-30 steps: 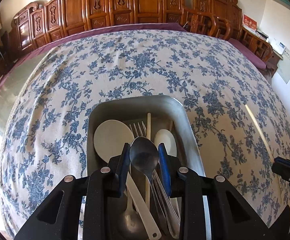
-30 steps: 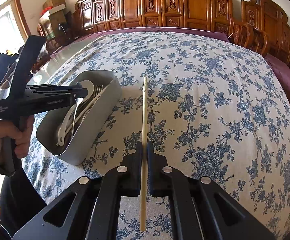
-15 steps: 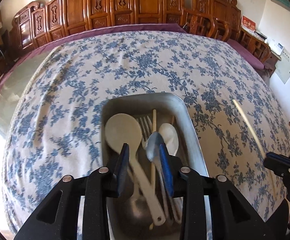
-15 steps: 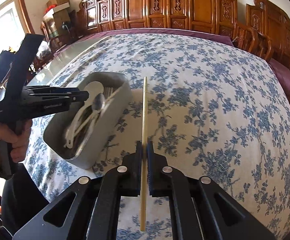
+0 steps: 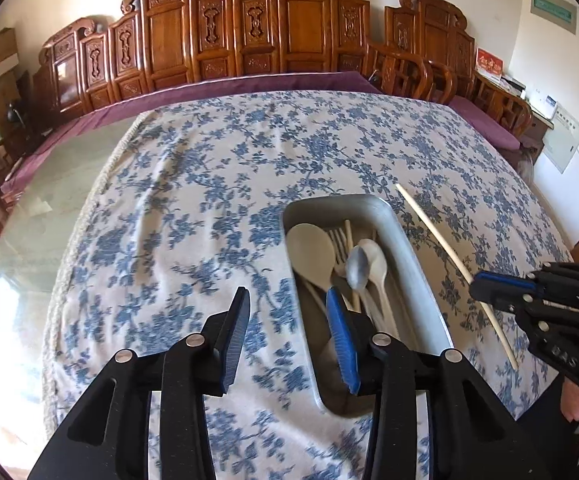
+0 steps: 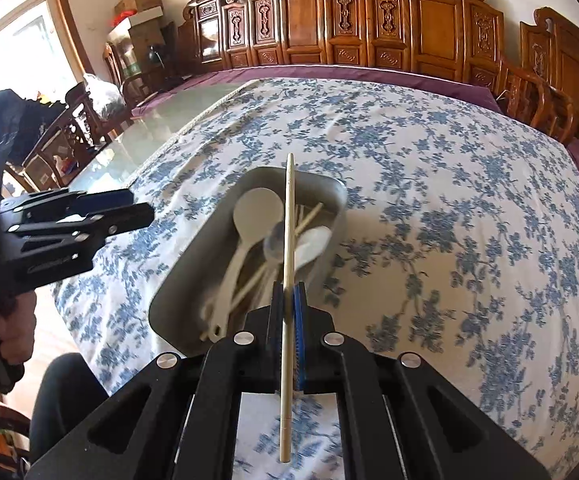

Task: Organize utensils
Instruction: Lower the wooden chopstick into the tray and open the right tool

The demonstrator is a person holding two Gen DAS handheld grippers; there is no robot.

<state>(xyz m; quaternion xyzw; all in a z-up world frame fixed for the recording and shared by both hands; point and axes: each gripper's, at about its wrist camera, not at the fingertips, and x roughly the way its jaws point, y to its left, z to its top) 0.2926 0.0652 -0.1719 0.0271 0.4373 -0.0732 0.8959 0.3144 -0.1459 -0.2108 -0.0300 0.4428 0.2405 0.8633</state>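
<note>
My left gripper (image 5: pixel 285 330) hangs with its fingers spread wide and nothing between them, just off the left wall of the metal tray (image 5: pixel 417 276), out of the way. The tray sits on the floral tablecloth (image 5: pixel 209 200) toward the table's near edge, already holding a pale serving spoon (image 5: pixel 313 256), a metal spoon (image 5: pixel 358 268), a fork and a chopstick. My right gripper (image 6: pixel 288 300) pinches the second chopstick (image 6: pixel 288 240) mid-shaft, aligned lengthwise over the tray, I judge so it drops in parallel.

Metal tray (image 5: pixel 417 264) holds white spoons, metal spoon (image 5: pixel 357 268), fork; wooden chopstick (image 6: pixel 288 264) raised above tray.
</note>
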